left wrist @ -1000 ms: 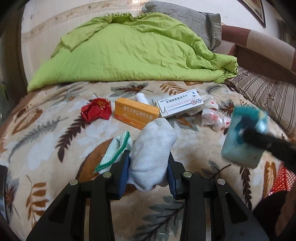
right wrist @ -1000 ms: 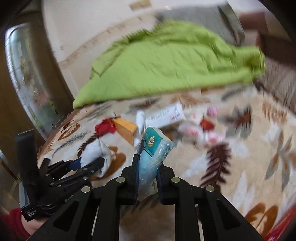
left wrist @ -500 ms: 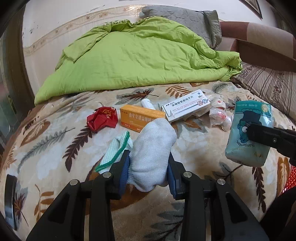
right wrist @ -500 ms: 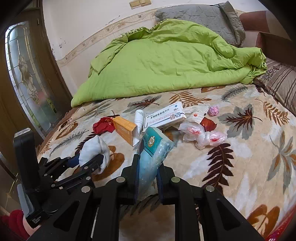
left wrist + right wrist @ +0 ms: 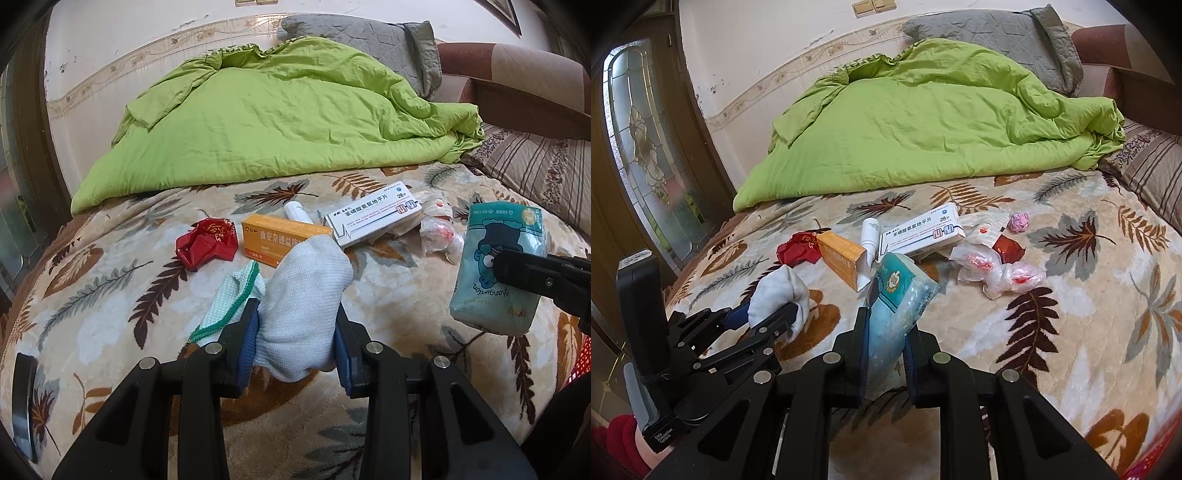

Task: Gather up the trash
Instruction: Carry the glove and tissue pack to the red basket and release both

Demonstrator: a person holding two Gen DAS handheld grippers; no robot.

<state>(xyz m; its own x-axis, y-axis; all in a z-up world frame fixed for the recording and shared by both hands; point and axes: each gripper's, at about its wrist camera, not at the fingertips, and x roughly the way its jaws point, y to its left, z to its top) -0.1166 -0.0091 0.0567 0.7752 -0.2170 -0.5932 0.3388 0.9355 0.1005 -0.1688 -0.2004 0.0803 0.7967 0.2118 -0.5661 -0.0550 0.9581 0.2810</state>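
Gripping sock (image 5: pixel 301 306), left gripper (image 5: pixel 295 332); right gripper (image 5: pixel 886 354) clamping tissue pack (image 5: pixel 897 295).

Soft, even daylight fills both views, sharp and free of motion blur. Fisheye curvature bends the edges, and the corners fall into dark vignette. Shadows stay faint.
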